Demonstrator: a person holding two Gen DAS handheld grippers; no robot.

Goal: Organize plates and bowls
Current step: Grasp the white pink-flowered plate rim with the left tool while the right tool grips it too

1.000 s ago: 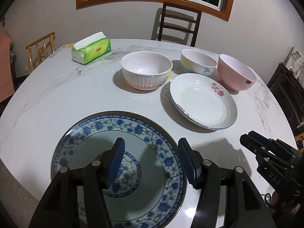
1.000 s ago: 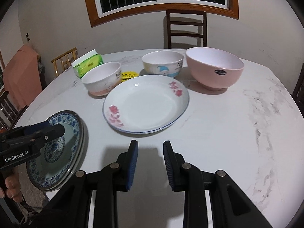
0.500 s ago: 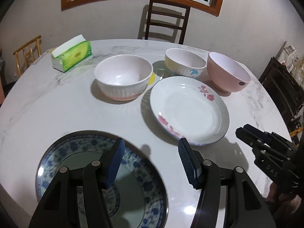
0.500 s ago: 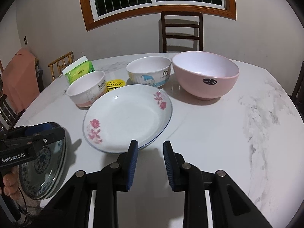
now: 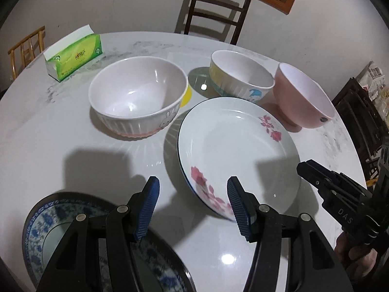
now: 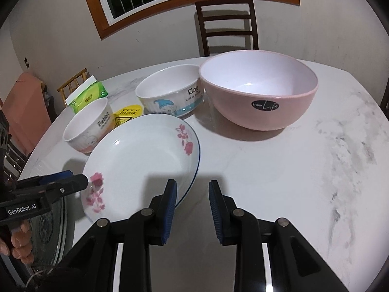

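- Landmark: white glazed plate w/ pink flower prints and thin blue rim line (image 5: 233, 155), lying flat mid-table on white marble-look round table (image 5: 48, 126).
- Left gripper (image 5: 192, 206): jaws spread, nothing between pads; near-left rim of flower plate sits between and just under the blue ribbed pads (image 5: 148, 206). No contact seen.
- Right gripper (image 6: 192, 206): jaws narrowly apart, empty; left pad over near-right rim of flower plate, right pad over bare table. Contact cannot be told.
- Blue-and-white patterned round plate (image 5: 48, 233): near-left of flower plate, at table edge, partly under left gripper body.
- Ribbed white bowl w/ pink base and rabbit print (image 5: 138, 97): left-rear of flower plate, apart from it.
- White bowl w/ yellow band and blue cartoon print (image 5: 240, 77): behind flower plate.
- Smooth pink bowl, white inside, black sticker (image 6: 260, 92): right-rear of flower plate, close beside cartoon bowl.
- Green tissue pack (image 5: 75, 53): far left-rear.
- Vs 1 s ago: both grippers have advanced to the flower plate; blue-patterned plate, then between left pads, now behind them. Jaw gaps unchanged.
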